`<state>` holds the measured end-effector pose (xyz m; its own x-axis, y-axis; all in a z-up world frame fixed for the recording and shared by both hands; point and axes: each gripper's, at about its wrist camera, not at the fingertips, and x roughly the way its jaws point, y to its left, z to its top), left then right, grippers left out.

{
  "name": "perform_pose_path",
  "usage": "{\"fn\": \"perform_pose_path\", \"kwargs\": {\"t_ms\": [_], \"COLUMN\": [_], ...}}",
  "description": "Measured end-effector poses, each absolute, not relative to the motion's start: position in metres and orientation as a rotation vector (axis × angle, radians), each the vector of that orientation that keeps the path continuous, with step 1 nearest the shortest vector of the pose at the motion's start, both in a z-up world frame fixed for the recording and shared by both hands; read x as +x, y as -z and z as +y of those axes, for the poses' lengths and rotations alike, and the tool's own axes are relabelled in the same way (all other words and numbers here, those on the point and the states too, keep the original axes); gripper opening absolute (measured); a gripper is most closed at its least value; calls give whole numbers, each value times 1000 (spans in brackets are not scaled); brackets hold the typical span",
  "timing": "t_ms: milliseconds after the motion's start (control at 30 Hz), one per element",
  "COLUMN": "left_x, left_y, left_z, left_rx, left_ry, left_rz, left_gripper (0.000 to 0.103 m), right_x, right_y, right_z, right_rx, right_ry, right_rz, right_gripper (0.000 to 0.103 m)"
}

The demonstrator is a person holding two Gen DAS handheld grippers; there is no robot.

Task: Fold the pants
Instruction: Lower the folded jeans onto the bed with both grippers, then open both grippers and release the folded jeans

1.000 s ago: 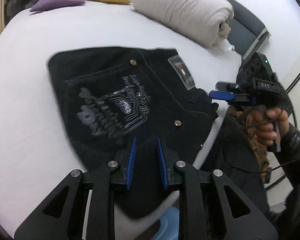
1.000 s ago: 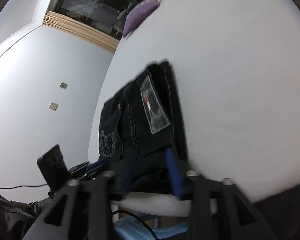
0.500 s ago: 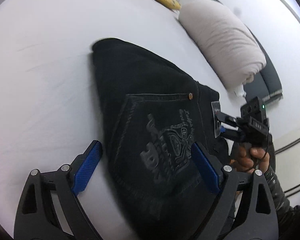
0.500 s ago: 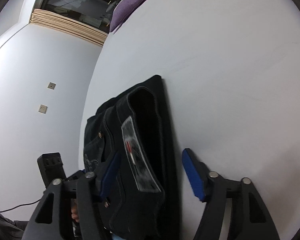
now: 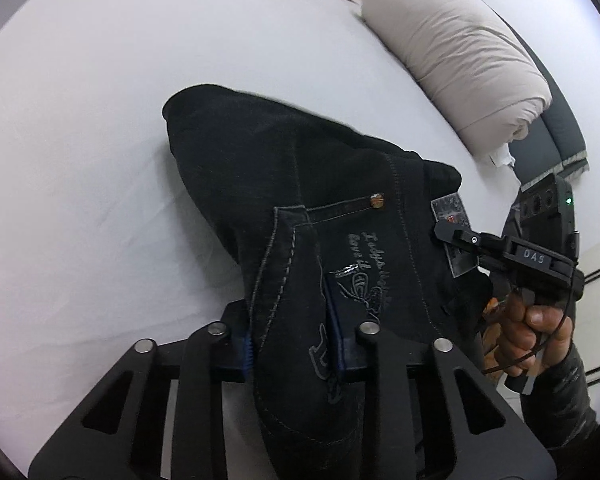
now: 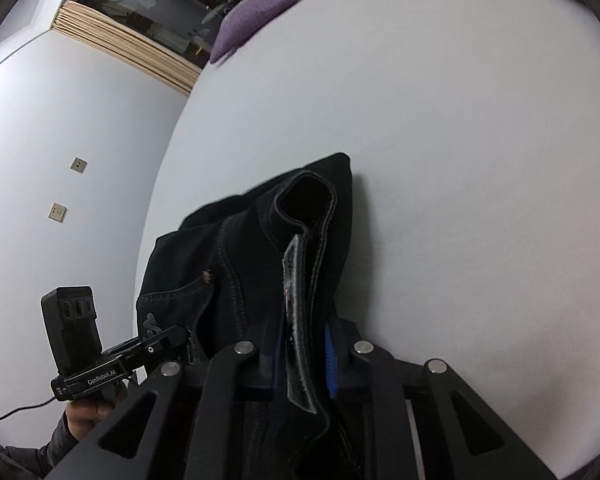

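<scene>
— White bed (image 5: 80,160) carries the black pants (image 5: 300,184)?
— Yes. Left gripper (image 5: 292,344) pinches the pocket side; right gripper (image 6: 304,352) clamps what looks like the waistband.

Black pants (image 5: 300,168) with grey stitching and a grey print, on a white sheet (image 5: 80,140); blue-padded black tongs (image 5: 292,344).

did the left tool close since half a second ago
Yes. The left tool, whose blue pads were spread wide either side of the folded black denim pants, is now shut on a fold of them, above the white bed sheet.
</scene>
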<state>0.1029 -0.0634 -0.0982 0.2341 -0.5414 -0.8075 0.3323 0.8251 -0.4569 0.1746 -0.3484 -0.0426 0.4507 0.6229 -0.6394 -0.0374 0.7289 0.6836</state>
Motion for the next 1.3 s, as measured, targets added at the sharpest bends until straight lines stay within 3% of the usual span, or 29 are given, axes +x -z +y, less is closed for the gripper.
{"fn": "perform_pose_path", "kwargs": {"t_ms": [267,600,733,933,967,1033,1067,1200,1300], "left_x": [119,191,228,281,286,293,294,290,279], "left_y": [49,22,28,76,83,99,104,110,108], "left_z": [-42,4,19,30,31,35,38,43,54], "left_rx": [-134,-7,30,62,61,38,36,21,-19], "left_ry": [573,476,468,438,432,426,423,401,379], "left_rz": [1065,973,970,1027,1038,1048,1042,1012,1008], "left_gripper": [22,23,23,23,25,30,35,54,59], "right_x": [191,261,289,336,342,352,353,341,326], "right_y": [-7,-21,-16,15,25,49,57,75,73], "right_z": [-329,-289,-283,-273,-271,-273,-275,-292,-298], "right_rx": [617,589,584,616,624,649,664,794,809], "right_ry": [-490,-567,-569,-536,-527,-497,-481,-531,-504], "right_rz": [954,935,950,1006,1028,1076,1088,1033,1007], "right_gripper": [17,17,17,17,18,28,34,41,50]}}
